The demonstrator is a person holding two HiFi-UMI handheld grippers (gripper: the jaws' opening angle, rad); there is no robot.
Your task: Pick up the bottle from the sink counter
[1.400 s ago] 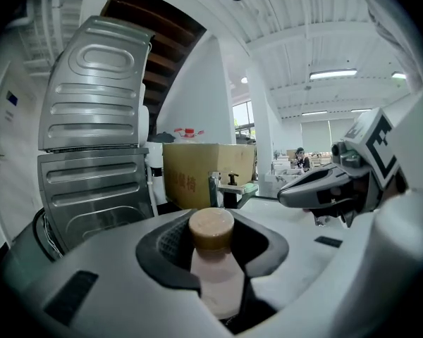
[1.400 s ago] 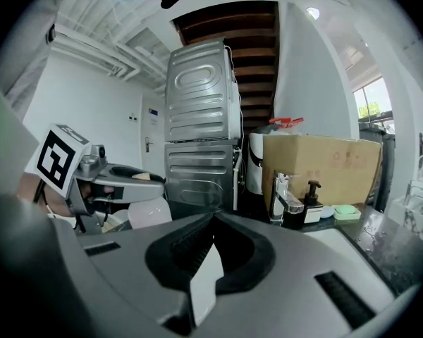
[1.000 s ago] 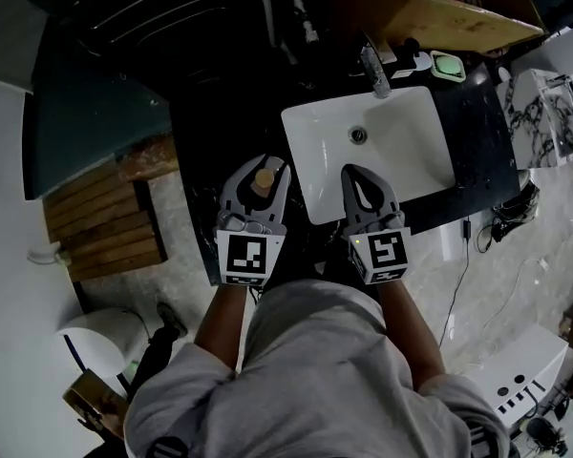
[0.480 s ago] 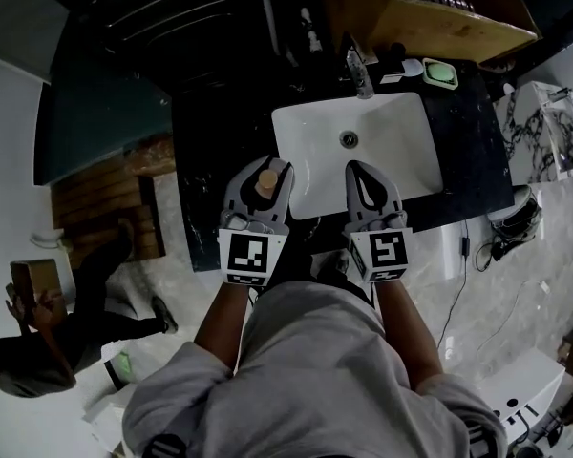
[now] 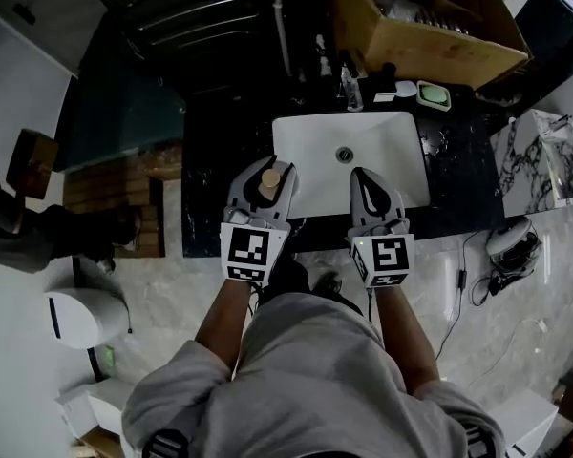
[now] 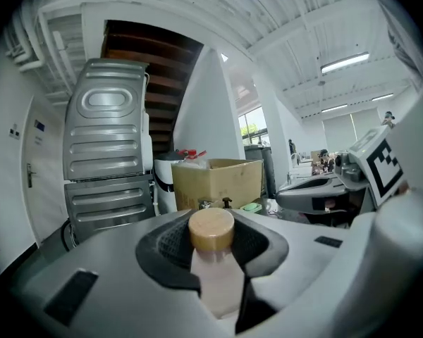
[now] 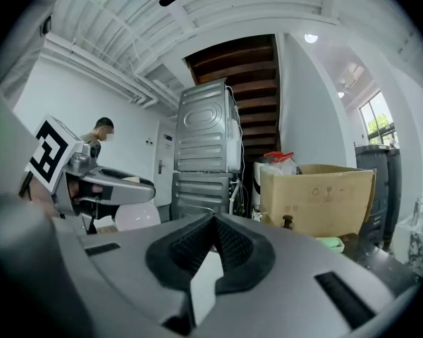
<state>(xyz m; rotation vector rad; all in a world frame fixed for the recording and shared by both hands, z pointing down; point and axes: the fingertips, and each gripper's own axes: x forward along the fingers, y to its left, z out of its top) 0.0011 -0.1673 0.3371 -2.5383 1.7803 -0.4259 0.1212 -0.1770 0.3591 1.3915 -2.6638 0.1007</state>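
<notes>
Pale bottle (image 6: 218, 280), tan round cap (image 6: 211, 229), clamped in left gripper (image 5: 264, 184); right gripper (image 7: 214, 224) closed, empty

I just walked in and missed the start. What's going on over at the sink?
A person stands at the white sink with a two-jaw gripper in each hand. The left gripper is closed on a small bottle with a tan cap, holding it upright by the neck above the left edge of the basin and the black counter. The bottle looks lifted off the counter. The right gripper is over the front of the sink, jaws together and holding nothing.
</notes>
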